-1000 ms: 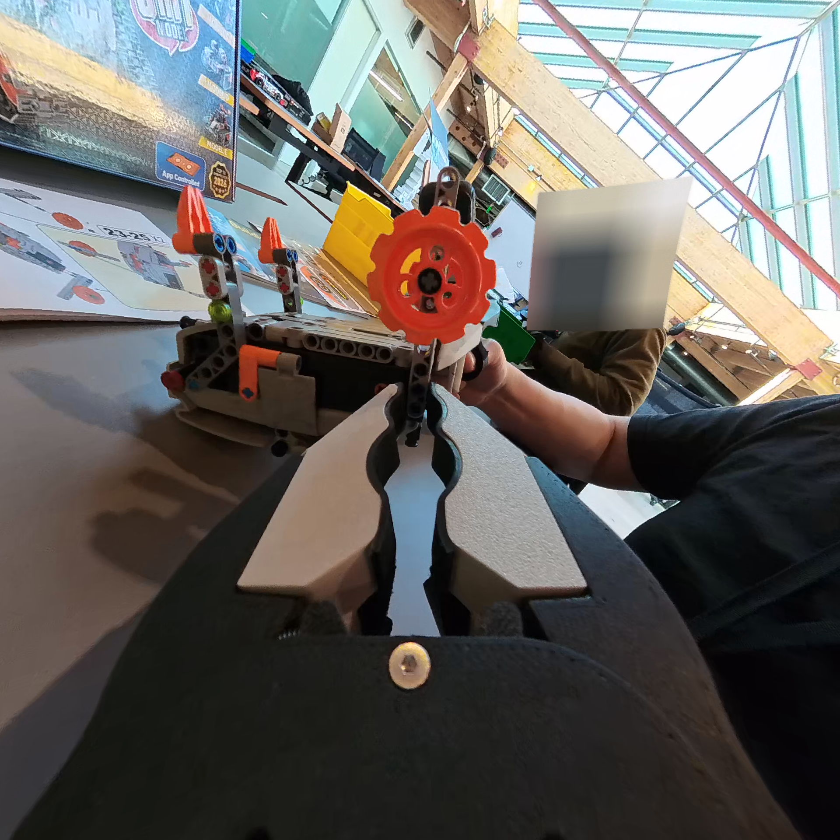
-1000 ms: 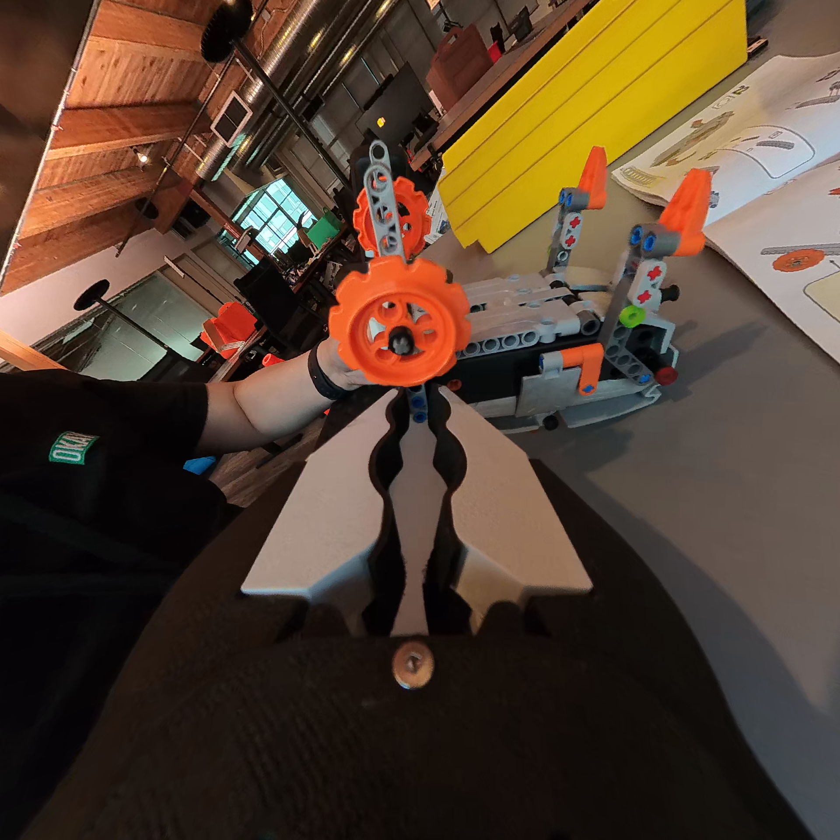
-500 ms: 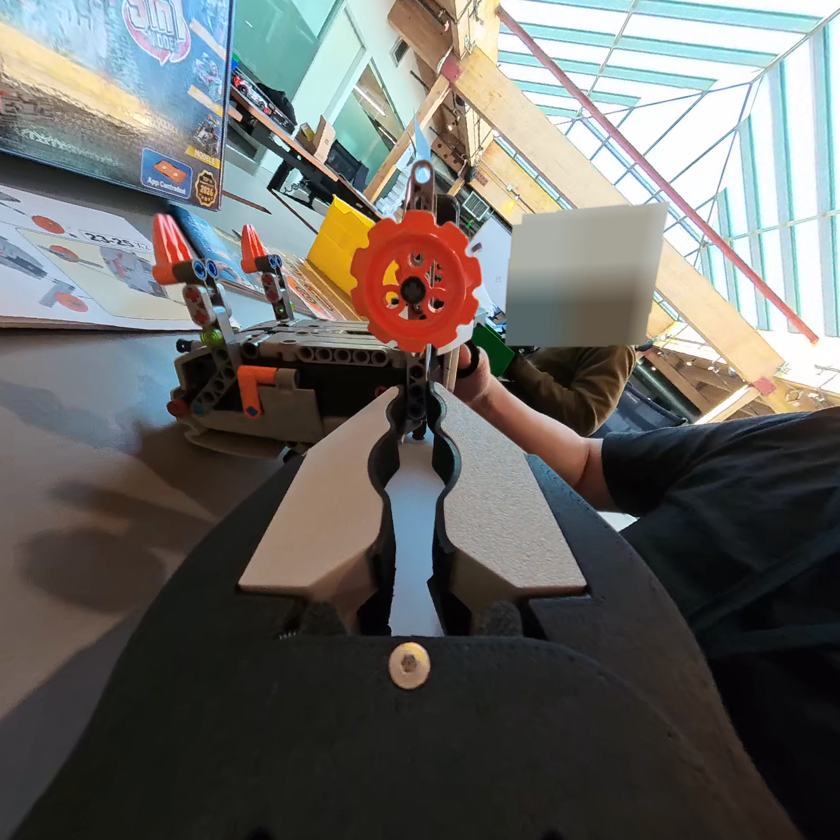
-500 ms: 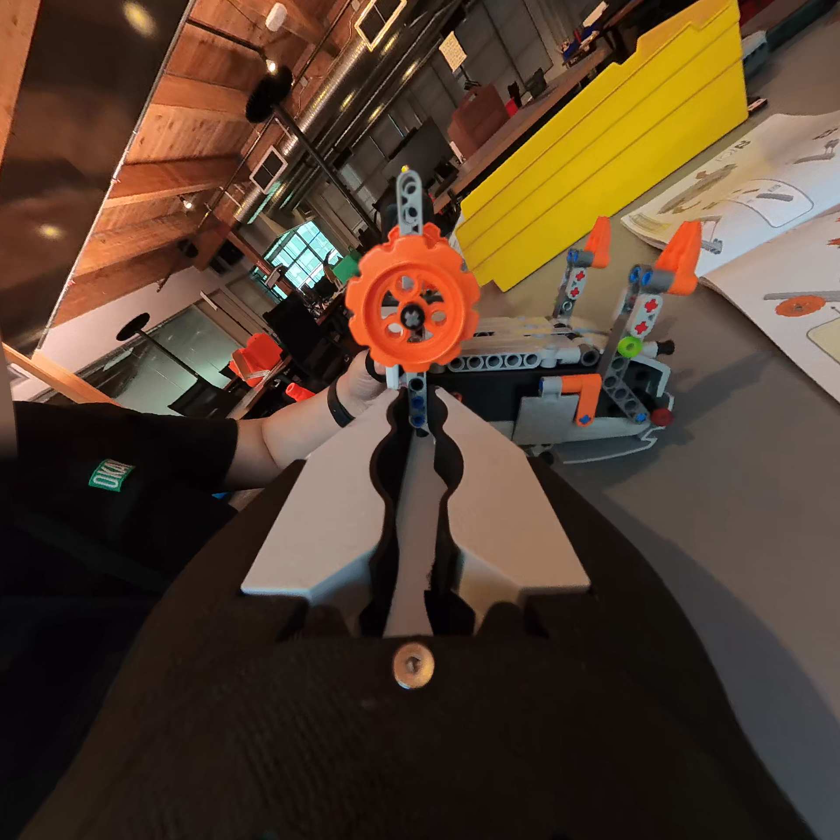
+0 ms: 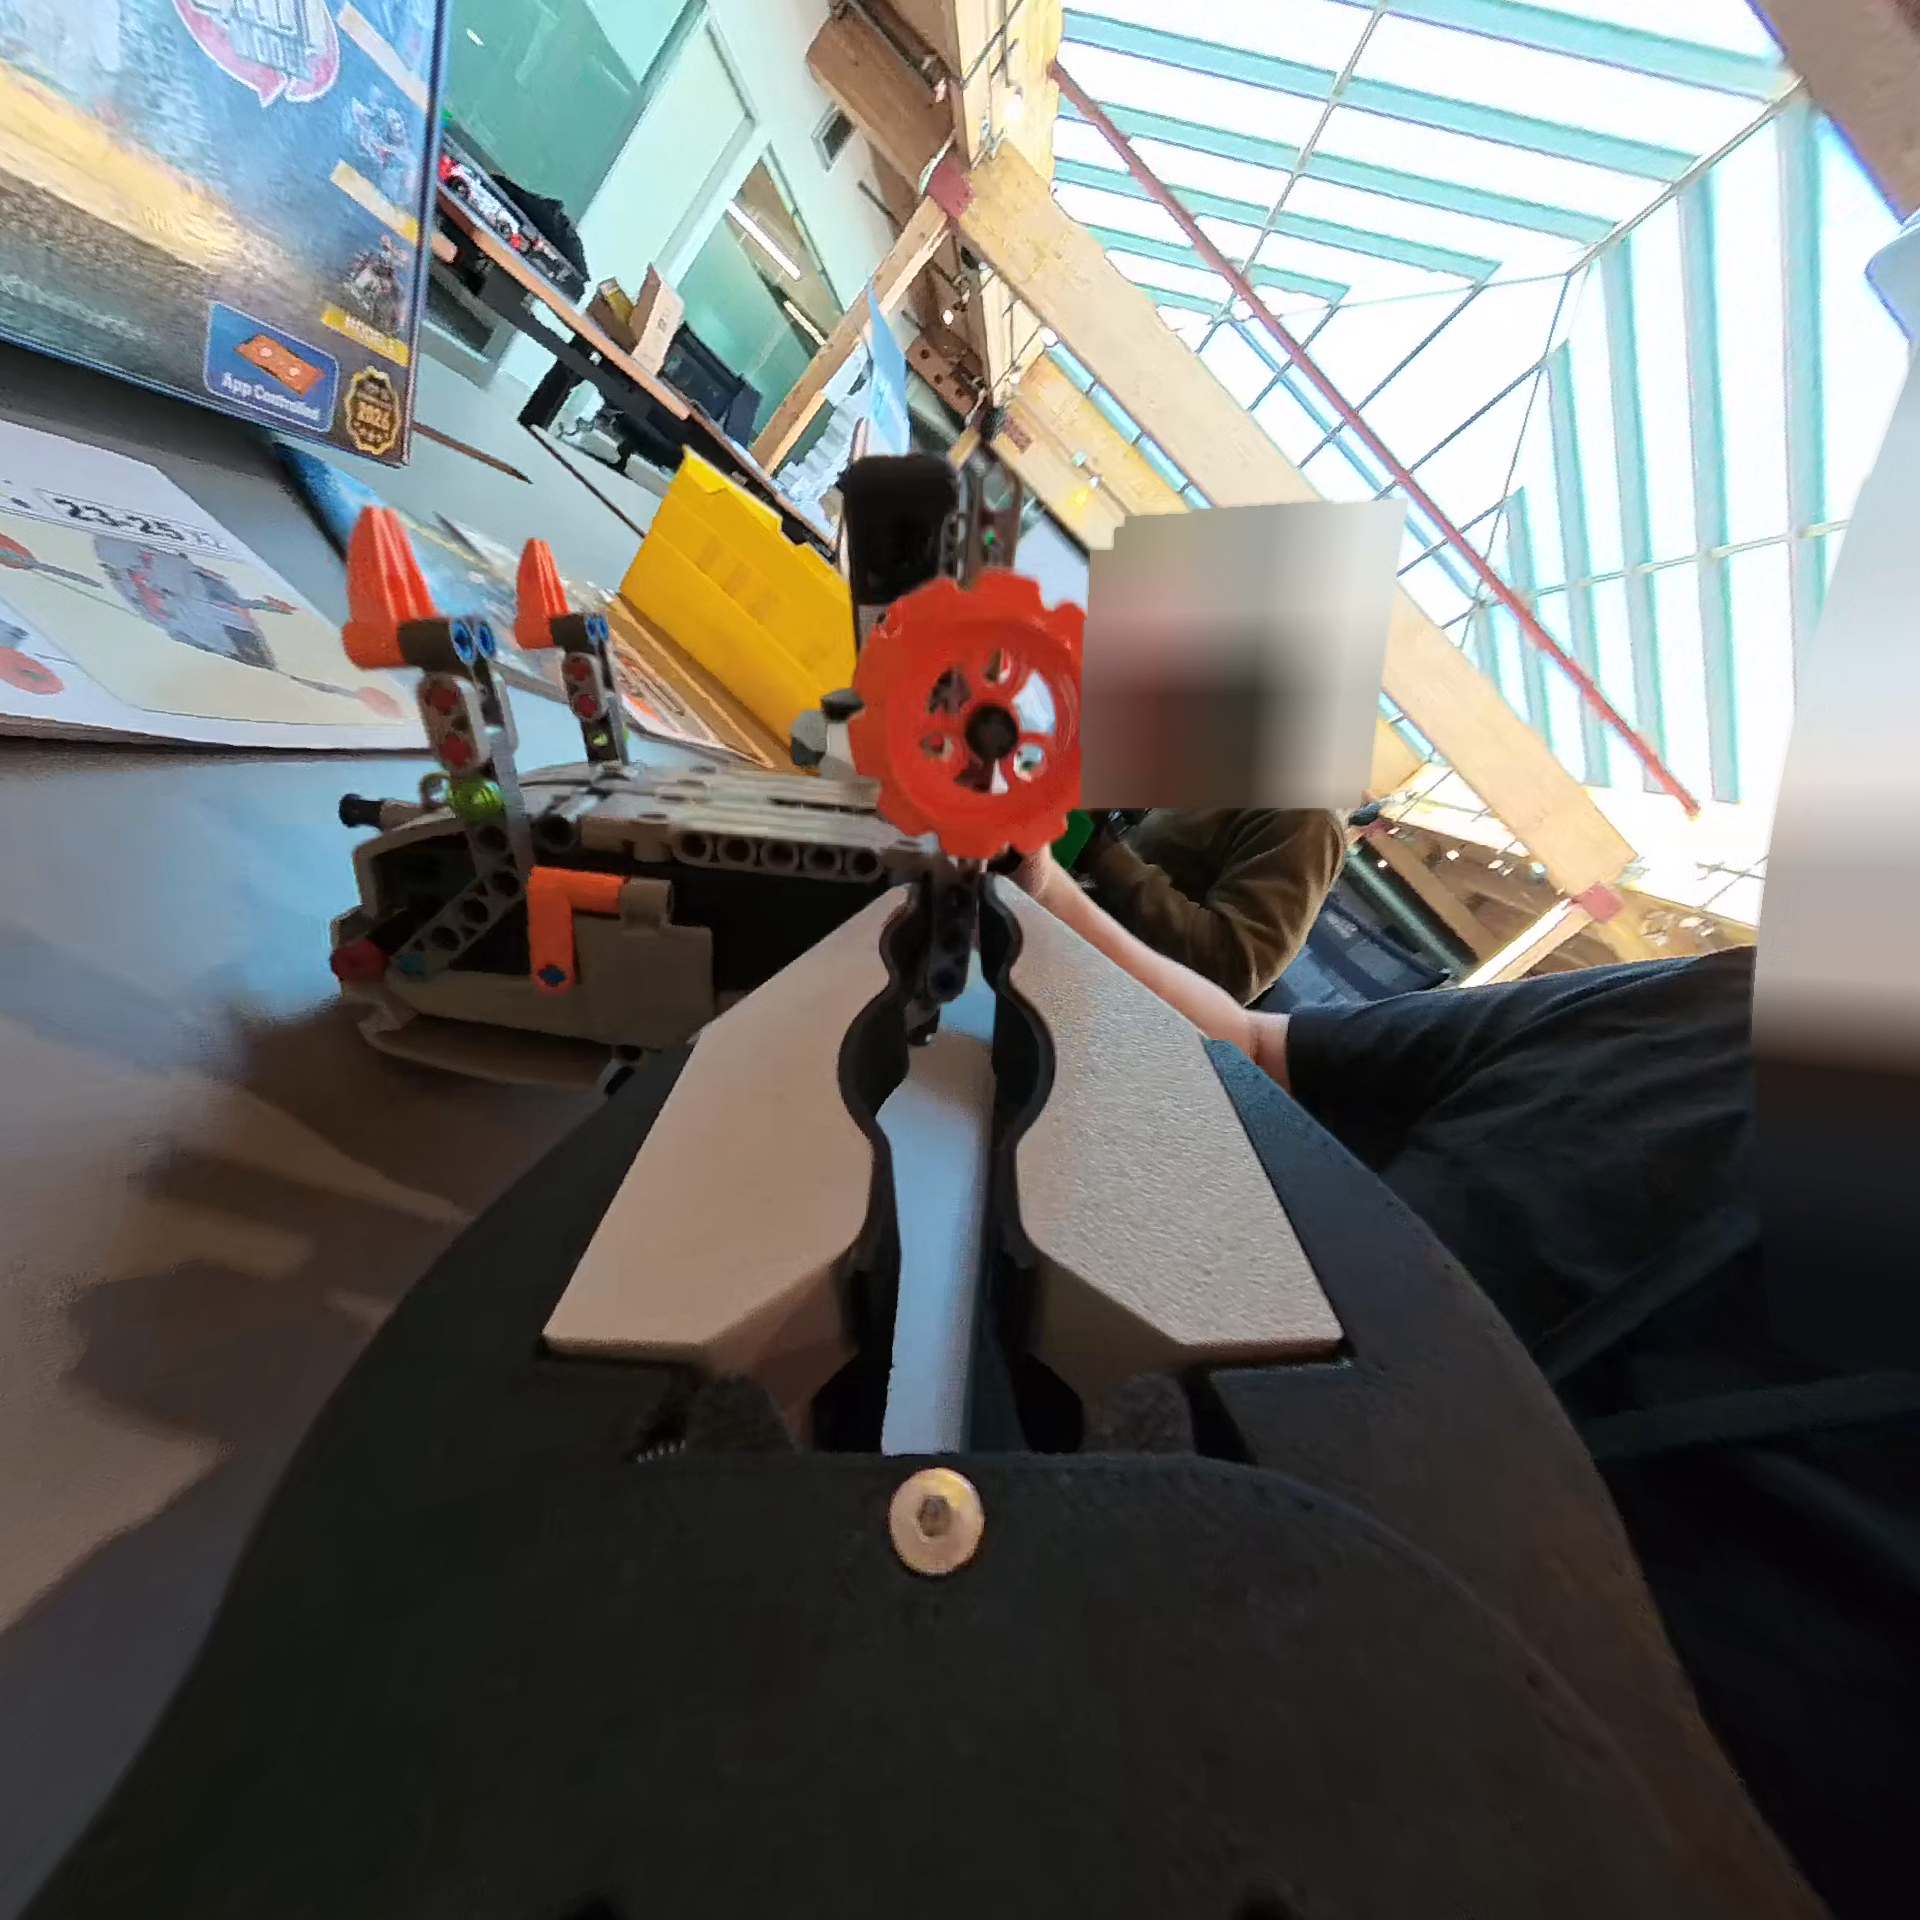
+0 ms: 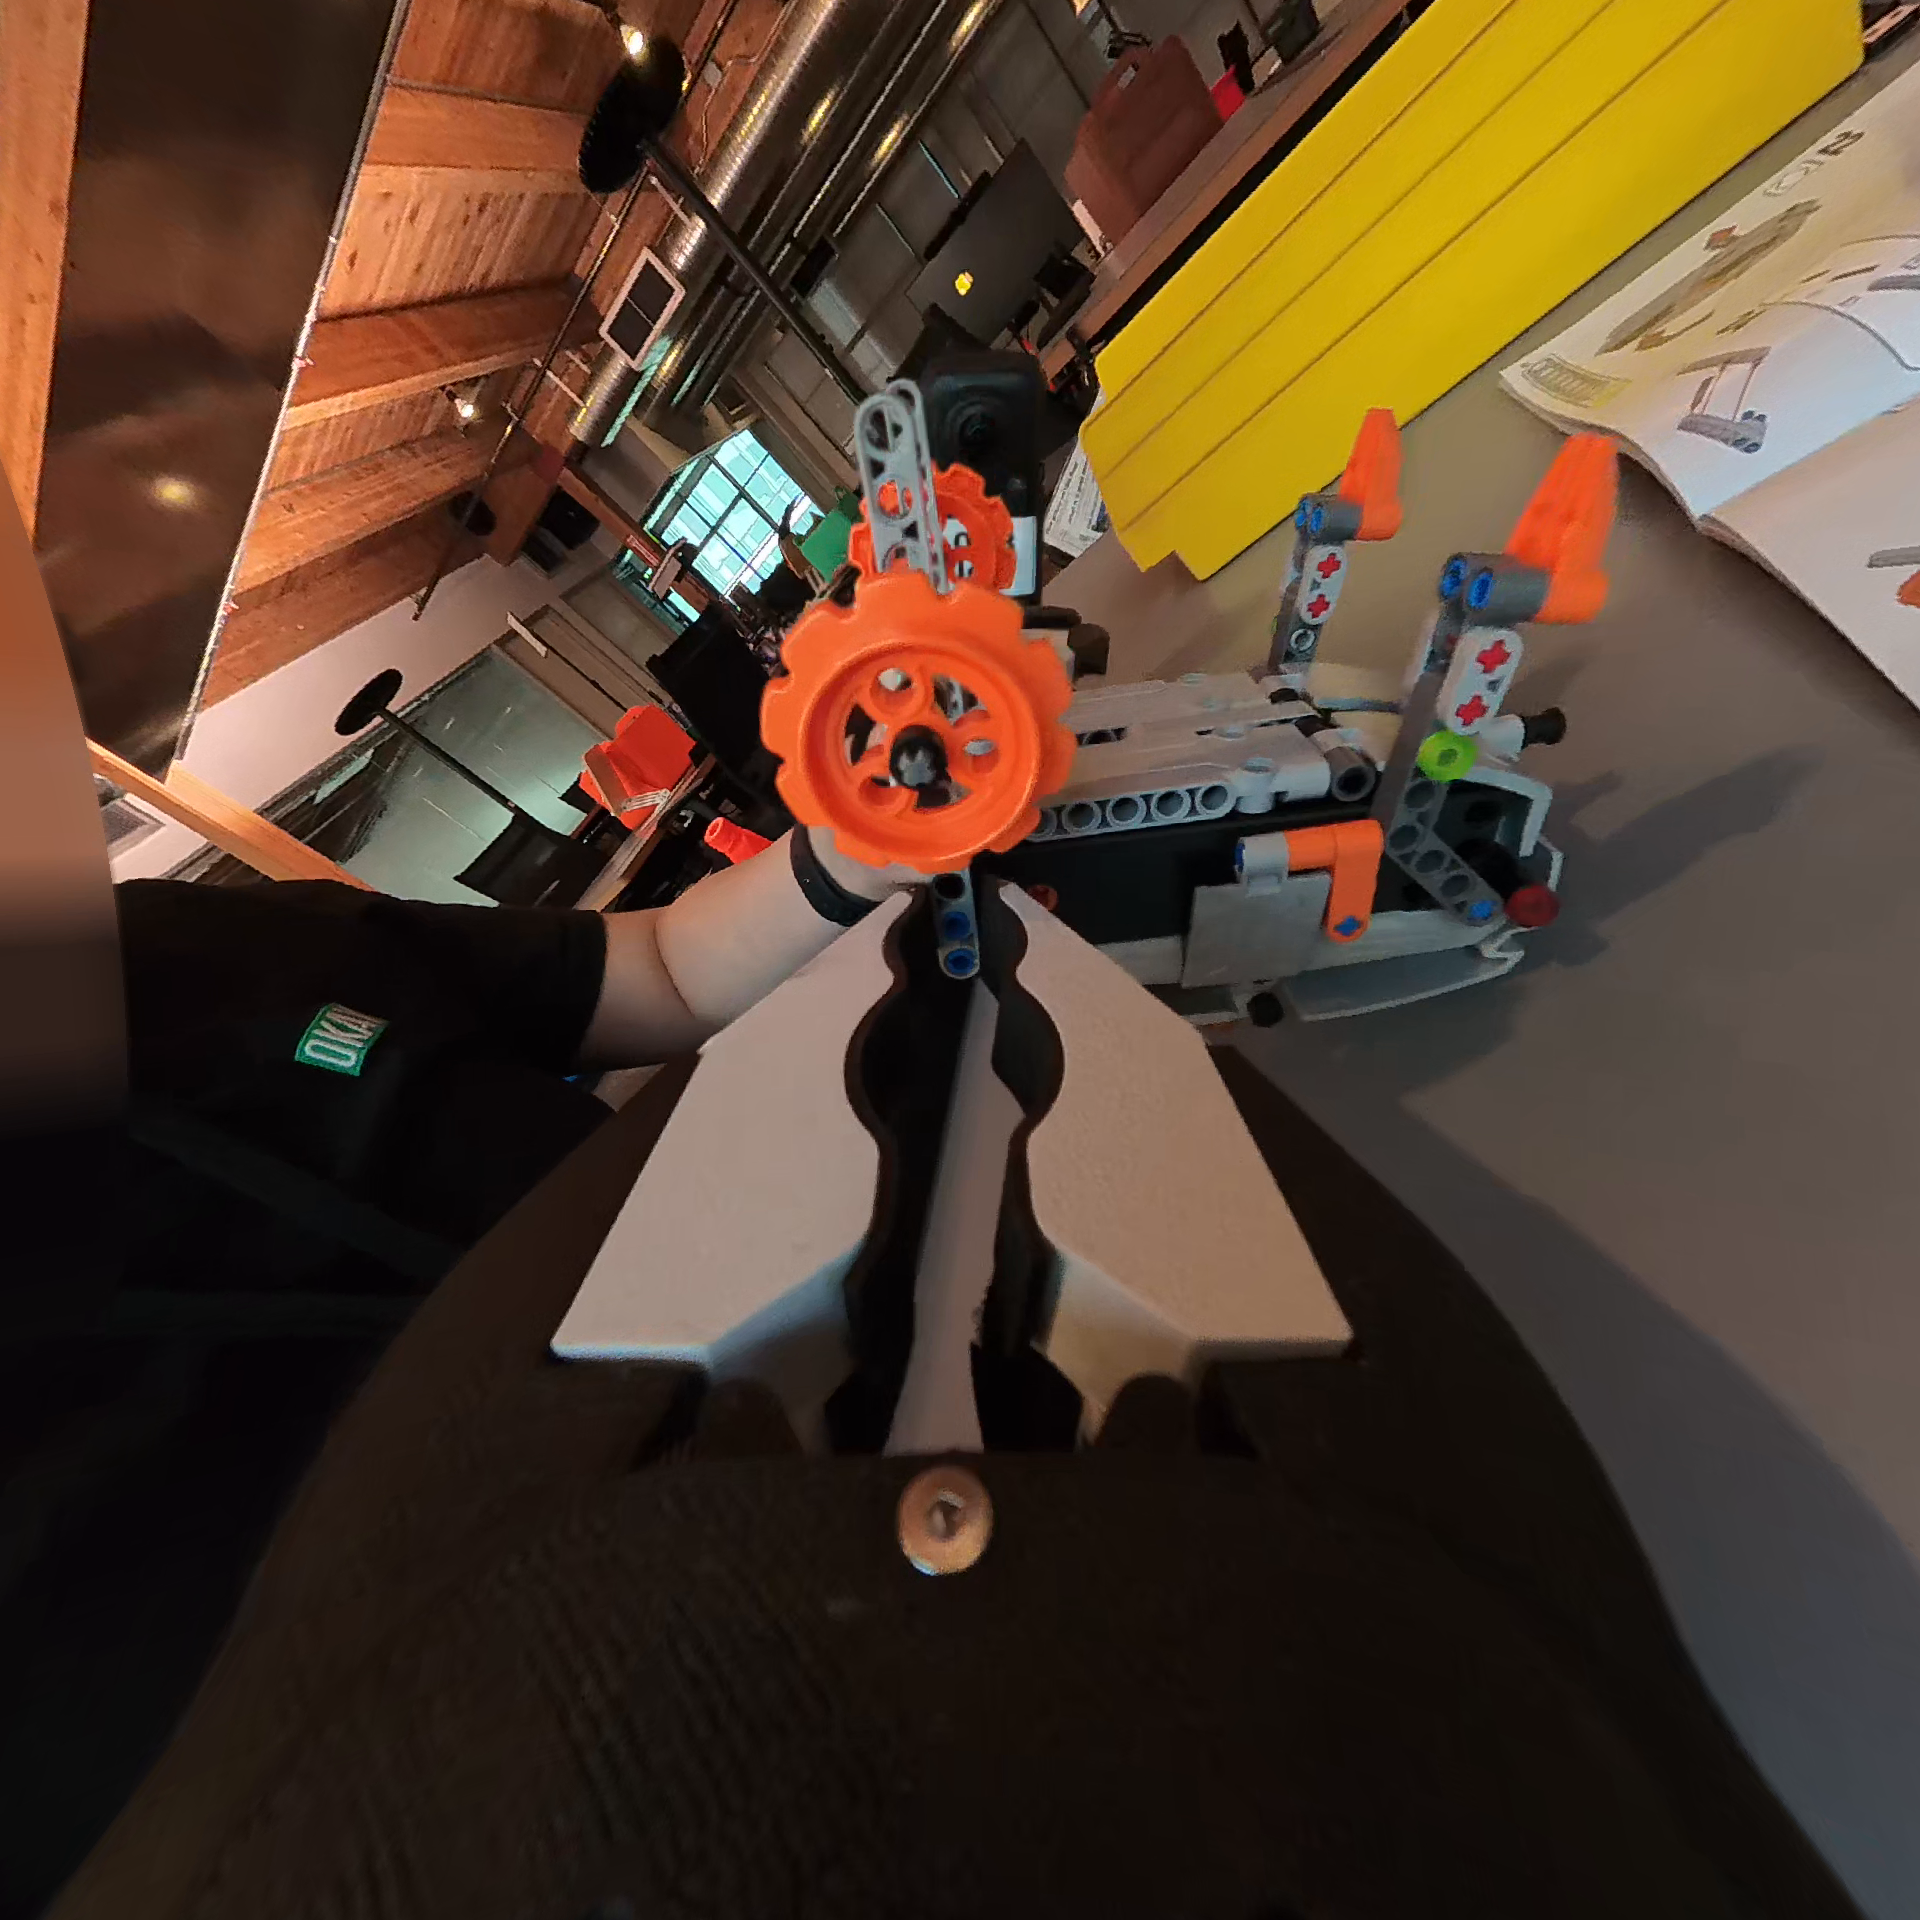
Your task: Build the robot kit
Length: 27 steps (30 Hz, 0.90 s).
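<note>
My left gripper (image 5: 940,920) is shut on a dark studded beam (image 5: 948,935) that carries an orange toothed wheel (image 5: 971,727). My right gripper (image 6: 961,920) is shut on a grey beam with blue pins (image 6: 954,930) that carries its own orange toothed wheel (image 6: 914,748). The two grippers face each other just above the table. In the right wrist view the left gripper's wheel (image 6: 961,525) and light grey beam (image 6: 899,468) show behind mine. A grey, black and orange brick vehicle (image 5: 582,894) stands on the table beside them; it also shows in the right wrist view (image 6: 1299,842).
An open instruction booklet (image 5: 135,623) (image 6: 1766,343), a printed toy box (image 5: 208,208) and a yellow bin (image 5: 727,592) (image 6: 1455,239) lie beyond the vehicle on the grey table (image 6: 1662,1195). A person's forearm (image 6: 717,951) reaches in; another person in an olive top (image 5: 1216,894) sits behind. Left tips to right tips: about 6 cm.
Both grippers stay shut on their beams. The held wheels have shifted and tilted slightly; in the right wrist view the other wheel, hidden behind mine half a second ago, shows above it again.
</note>
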{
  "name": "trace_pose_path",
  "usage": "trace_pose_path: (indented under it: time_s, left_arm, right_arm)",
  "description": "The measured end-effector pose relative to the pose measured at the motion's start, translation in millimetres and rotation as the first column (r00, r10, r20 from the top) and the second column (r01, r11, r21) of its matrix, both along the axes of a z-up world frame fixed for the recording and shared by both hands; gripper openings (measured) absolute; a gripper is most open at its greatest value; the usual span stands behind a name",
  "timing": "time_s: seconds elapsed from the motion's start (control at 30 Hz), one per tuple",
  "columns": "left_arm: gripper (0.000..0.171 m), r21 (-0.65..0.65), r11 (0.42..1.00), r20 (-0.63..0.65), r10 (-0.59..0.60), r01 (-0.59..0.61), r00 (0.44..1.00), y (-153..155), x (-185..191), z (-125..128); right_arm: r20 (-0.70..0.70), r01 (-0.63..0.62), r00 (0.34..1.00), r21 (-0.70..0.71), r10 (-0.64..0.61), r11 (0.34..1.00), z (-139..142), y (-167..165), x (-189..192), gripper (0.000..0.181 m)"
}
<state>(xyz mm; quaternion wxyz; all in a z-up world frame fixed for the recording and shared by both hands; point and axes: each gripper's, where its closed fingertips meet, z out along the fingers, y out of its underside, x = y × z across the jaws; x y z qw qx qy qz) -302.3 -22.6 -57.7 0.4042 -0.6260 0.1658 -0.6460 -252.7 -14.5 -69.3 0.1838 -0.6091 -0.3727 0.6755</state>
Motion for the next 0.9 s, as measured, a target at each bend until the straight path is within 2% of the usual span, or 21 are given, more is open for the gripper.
trace_pose_path:
  time_s: [0.57, 0.9]
  left_arm:
    - [0.006, 0.007, 1.000, -0.065, 0.018, -0.017, 0.998, -1.1, -0.1, -5.5]
    - [0.007, -0.012, 1.000, -0.067, 0.025, -0.026, 0.997, 0.7, 0.0, -7.4]
  right_arm:
    - [-0.025, 0.012, 1.000, -0.048, -0.013, 0.999, 3.6, 2.1, -3.2, 0.007]
    - [0.023, 0.015, 1.000, 0.004, -0.015, 1.000, -0.3, 3.1, -1.8, 0.006]
